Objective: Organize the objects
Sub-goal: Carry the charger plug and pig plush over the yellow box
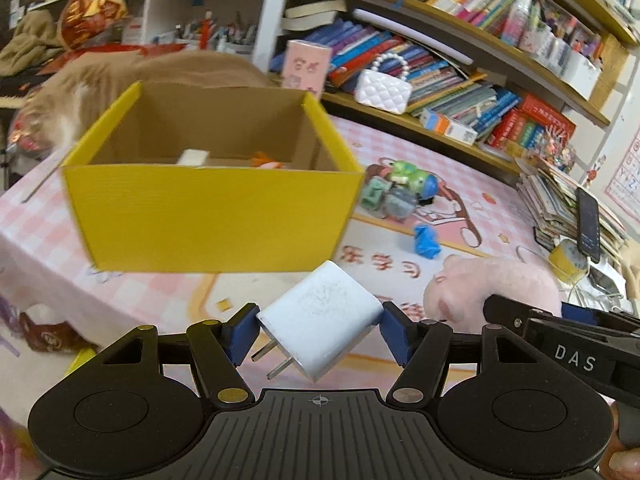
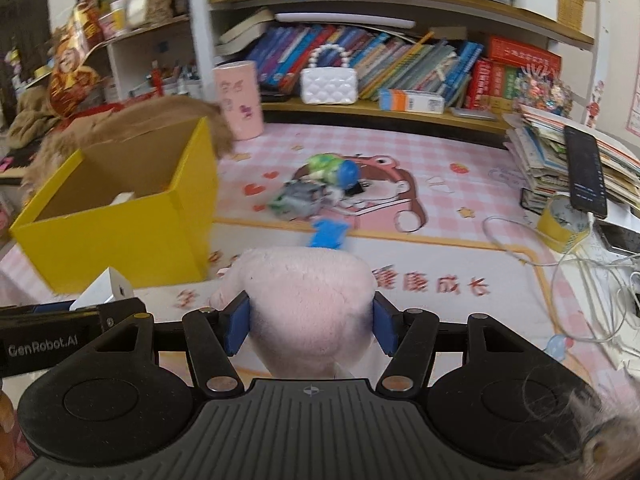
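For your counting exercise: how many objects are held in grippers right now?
2. The white charger sits clamped in the left gripper; the pink plush toy is clamped in the right gripper.

- "DAS", white letters on the black body of the right gripper, seen at right edge of left wrist view.
- "GenRobot.AI", white print on the black body of the left gripper, left edge of right wrist view.
- Red Chinese characters on the pink desk mat; not legible.
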Tool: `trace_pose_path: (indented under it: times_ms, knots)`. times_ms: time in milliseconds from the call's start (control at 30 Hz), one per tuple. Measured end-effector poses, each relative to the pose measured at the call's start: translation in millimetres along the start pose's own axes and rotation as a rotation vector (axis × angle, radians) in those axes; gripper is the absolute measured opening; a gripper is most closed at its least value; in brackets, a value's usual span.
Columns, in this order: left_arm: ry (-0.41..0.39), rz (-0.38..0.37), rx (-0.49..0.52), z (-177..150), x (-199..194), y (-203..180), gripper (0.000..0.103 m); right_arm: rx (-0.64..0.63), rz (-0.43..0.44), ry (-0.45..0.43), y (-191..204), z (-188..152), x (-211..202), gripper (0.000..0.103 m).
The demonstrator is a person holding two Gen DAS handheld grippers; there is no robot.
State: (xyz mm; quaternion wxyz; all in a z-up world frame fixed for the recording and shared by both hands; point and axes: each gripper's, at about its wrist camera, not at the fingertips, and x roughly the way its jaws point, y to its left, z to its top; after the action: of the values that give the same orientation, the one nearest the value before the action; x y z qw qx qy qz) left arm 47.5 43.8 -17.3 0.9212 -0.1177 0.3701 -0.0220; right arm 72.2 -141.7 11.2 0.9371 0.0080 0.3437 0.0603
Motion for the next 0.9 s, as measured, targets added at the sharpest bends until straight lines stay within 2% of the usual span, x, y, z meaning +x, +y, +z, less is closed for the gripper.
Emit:
trace_pose_path:
  times_ms: [433, 900]
  knots:
    - [-0.008, 0.059, -0.037, -21.9, -43.3, 61.4, 0.065, -0.054, 0.074, 0.025, 71.4, -24.2, -16.2, 0.058]
    - [-0.048, 0.099, -0.024, -28.7, -75.9, 102.6, 0.065, -0.058, 0.133, 0.002, 123.6, -35.4, -28.8, 0.059]
